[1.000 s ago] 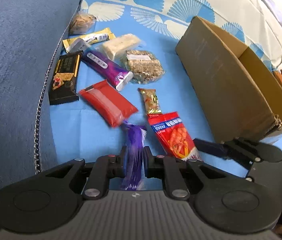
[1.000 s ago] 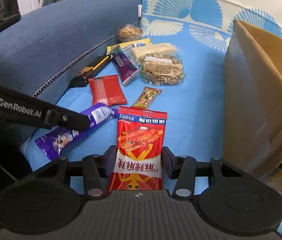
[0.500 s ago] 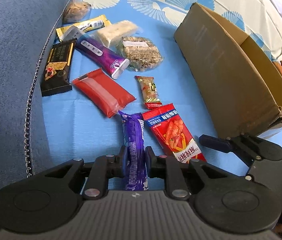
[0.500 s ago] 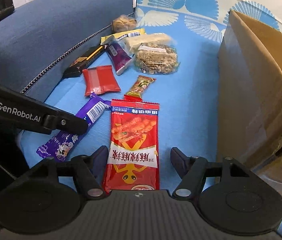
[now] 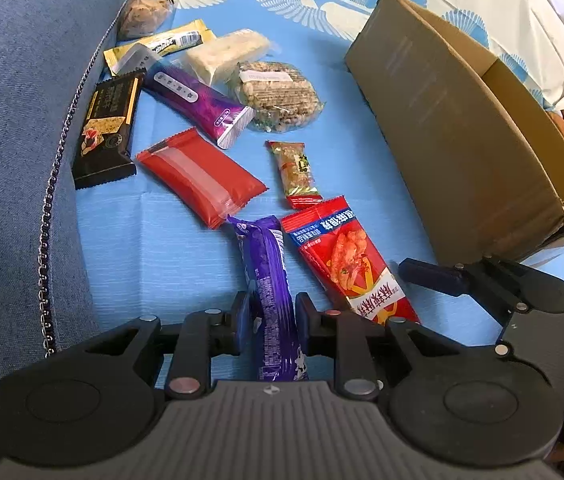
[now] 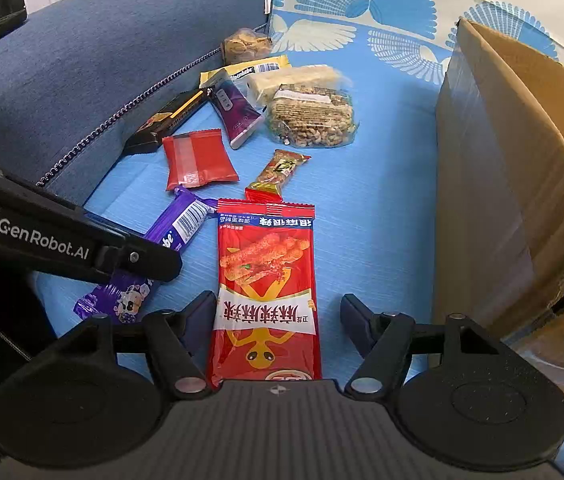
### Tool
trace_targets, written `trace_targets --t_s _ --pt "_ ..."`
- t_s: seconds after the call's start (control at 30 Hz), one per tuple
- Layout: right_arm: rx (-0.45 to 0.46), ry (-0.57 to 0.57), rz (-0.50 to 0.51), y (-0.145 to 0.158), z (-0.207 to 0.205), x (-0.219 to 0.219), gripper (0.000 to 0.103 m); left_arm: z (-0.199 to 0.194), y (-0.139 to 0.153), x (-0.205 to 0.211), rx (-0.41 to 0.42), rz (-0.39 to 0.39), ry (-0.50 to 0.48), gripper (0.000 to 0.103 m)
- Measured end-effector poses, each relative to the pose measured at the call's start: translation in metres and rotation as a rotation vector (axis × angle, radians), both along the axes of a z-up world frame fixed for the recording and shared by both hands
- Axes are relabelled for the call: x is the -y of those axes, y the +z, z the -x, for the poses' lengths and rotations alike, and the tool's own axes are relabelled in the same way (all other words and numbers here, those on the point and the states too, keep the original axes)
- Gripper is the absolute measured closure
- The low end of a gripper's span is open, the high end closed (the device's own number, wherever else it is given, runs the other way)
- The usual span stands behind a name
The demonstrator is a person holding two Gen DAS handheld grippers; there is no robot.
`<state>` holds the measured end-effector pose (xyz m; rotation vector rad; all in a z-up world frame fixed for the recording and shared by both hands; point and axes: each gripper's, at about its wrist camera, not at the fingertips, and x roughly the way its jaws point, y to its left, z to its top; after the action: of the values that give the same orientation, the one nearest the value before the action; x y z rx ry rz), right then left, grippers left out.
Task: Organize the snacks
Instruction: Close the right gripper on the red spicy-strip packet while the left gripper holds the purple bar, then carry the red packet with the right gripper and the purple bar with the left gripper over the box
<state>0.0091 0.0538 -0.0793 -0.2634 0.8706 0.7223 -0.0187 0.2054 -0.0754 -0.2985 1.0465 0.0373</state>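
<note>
Snacks lay in a row on the blue sofa beside the box (image 5: 461,136), ready for sorting. My left gripper (image 5: 270,312) pinched the purple bar (image 5: 268,280) to align it; my right gripper (image 6: 278,316) stood spread around the red packet (image 6: 266,280).

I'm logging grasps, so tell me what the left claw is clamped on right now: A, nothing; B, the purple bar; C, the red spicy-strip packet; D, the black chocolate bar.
B: in the left wrist view the left claw has both fingers pressed against the purple bar, while the red packet lies beside it, ungripped.
</note>
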Motion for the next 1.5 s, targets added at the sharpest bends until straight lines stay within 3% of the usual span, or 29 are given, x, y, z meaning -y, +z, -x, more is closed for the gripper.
trace_targets --t_s 0.2,0.37,0.5,0.67,0.73,0.77,0.9,1.03,1.07,1.1,1.17,1.37,1.43,1.5 --pt "0.001 0.005 0.001 0.000 0.000 0.000 0.035 -0.001 0.000 0.002 -0.005 -0.018 -0.007 0.075" --pt "0.010 0.013 -0.001 0.002 0.001 0.002 0.052 -0.002 -0.001 0.005 -0.010 -0.042 -0.021 0.076" --pt "0.010 0.003 -0.002 0.005 0.000 0.009 0.054 -0.001 0.000 0.008 0.004 -0.063 -0.025 0.086" --pt "0.047 -0.006 -0.027 0.020 0.004 0.023 0.055 0.016 0.016 0.006 0.140 -0.039 -0.023 0.088" --pt "0.063 -0.002 -0.052 0.031 0.007 0.032 0.055 0.027 0.025 0.003 0.216 -0.016 -0.009 0.093" --pt "0.078 -0.003 -0.063 0.038 0.010 0.037 0.055 0.032 0.029 0.001 0.239 -0.004 0.001 0.100" --pt "0.137 0.009 -0.115 0.066 0.024 0.055 0.055 0.041 0.035 -0.001 0.269 0.018 0.042 0.100" --pt "0.209 0.025 -0.180 0.091 0.037 0.078 0.055 0.031 0.031 -0.001 0.211 0.030 0.036 0.098" --pt "0.223 0.022 -0.202 0.096 0.038 0.085 0.055 0.031 0.029 -0.001 0.193 0.033 0.027 0.088" --pt "0.238 0.018 -0.218 0.102 0.038 0.093 0.055 0.029 0.027 0.001 0.171 0.029 0.018 0.071" --pt "0.264 -0.002 -0.254 0.115 0.035 0.108 0.055 0.024 0.022 0.005 0.131 0.007 0.002 0.060" --pt "0.322 -0.067 -0.361 0.154 0.003 0.155 0.055 0.007 0.004 0.024 -0.016 -0.058 -0.096 0.062" --pt "0.342 -0.083 -0.364 0.161 -0.014 0.166 0.055 0.005 -0.002 0.032 -0.053 -0.105 -0.125 0.069" --pt "0.353 -0.107 -0.362 0.165 -0.033 0.177 0.055 0.005 -0.002 0.041 -0.059 -0.166 -0.141 0.085"
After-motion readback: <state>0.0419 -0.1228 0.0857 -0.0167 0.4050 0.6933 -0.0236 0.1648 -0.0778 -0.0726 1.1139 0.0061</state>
